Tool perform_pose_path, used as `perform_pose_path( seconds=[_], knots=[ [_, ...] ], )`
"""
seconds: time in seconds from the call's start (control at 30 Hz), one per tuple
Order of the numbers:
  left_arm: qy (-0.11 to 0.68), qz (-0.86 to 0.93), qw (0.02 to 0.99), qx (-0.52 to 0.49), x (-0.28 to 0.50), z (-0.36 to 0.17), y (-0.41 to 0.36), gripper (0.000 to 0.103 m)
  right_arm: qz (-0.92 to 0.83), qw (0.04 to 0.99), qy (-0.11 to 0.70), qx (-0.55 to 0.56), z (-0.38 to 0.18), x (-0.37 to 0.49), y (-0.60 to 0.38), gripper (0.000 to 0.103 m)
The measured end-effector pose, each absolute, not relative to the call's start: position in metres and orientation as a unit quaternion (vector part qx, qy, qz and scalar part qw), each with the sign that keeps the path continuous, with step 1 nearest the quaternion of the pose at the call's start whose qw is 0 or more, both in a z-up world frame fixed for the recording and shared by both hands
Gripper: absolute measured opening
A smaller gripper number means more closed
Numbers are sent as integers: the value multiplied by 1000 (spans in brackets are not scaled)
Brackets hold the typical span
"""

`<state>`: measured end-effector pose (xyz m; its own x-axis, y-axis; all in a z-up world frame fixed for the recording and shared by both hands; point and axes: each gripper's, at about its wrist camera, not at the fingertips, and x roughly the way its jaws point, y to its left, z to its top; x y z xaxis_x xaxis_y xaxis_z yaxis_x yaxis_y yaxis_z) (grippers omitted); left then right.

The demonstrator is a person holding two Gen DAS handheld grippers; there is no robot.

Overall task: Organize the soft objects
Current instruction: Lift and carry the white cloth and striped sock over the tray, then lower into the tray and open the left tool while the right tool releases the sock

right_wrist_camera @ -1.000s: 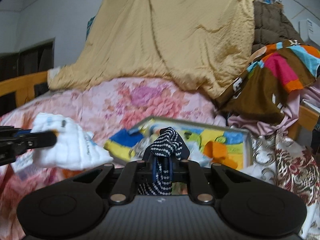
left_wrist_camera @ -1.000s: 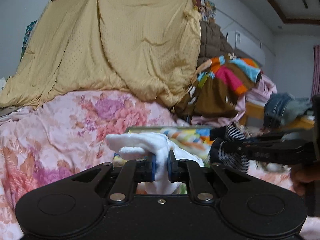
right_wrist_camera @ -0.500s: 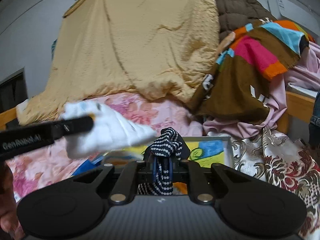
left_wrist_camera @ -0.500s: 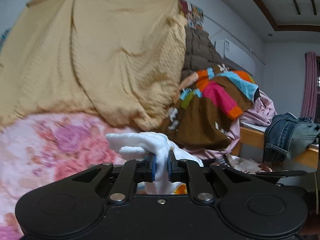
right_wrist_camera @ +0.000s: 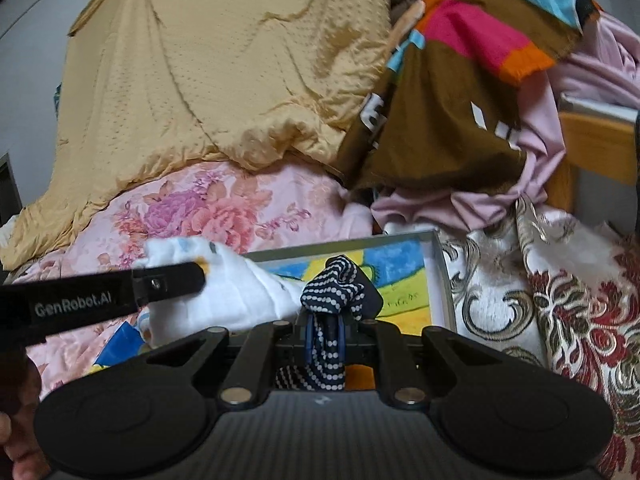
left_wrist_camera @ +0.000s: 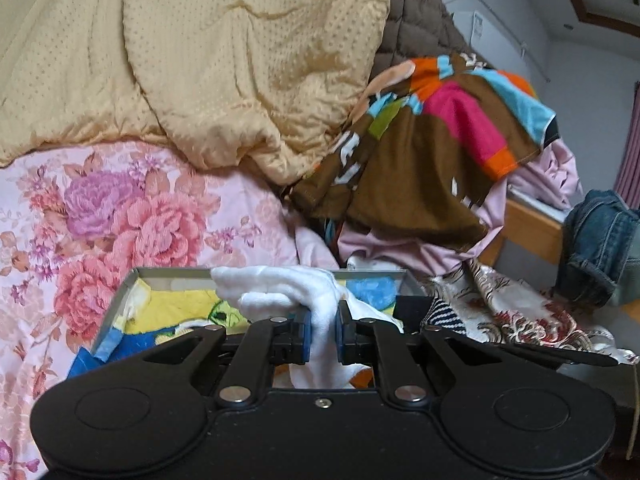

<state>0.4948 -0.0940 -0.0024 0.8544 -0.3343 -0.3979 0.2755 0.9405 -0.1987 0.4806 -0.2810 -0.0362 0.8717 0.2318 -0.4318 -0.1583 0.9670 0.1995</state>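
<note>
Your left claw (left_wrist_camera: 323, 334) is clamped on the white cloth (left_wrist_camera: 288, 292), and your right claw (right_wrist_camera: 324, 334) is clamped on the navy dotted sock (right_wrist_camera: 334, 286); neither grip has loosened over the last second. What has changed is where you carry them: both claws have swung across the bed toward the grey box (left_wrist_camera: 120, 300), so that the box, which a second ago sat partly behind the right claw in the left view, now lies straight ahead of both cameras. The white cloth hangs above the near left part of the box, over its yellow and blue lining (left_wrist_camera: 172, 312), and the dotted sock hangs above the box's near right part, beside the cloth. From the right wrist you see the left claw's finger (right_wrist_camera: 168, 282) crossing in front of the cloth, close to your own load. That suggests both soft things are now lined up for dropping in, but they are held above the box, not yet in it; mind the two claws crowding each other as you lower
</note>
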Motion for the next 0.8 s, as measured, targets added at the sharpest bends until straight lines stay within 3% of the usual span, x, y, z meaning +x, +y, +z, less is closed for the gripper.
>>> perform_pose_path(
  seconds=[0.43, 0.8],
  knots=[
    [247, -144, 953, -100, 515, -17, -101, 14, 87, 958, 253, 103, -49, 488, -302, 14],
    [266, -130, 950, -97, 521, -32, -102, 21, 79, 956, 264, 101, -60, 490, -308, 26]
  ],
)
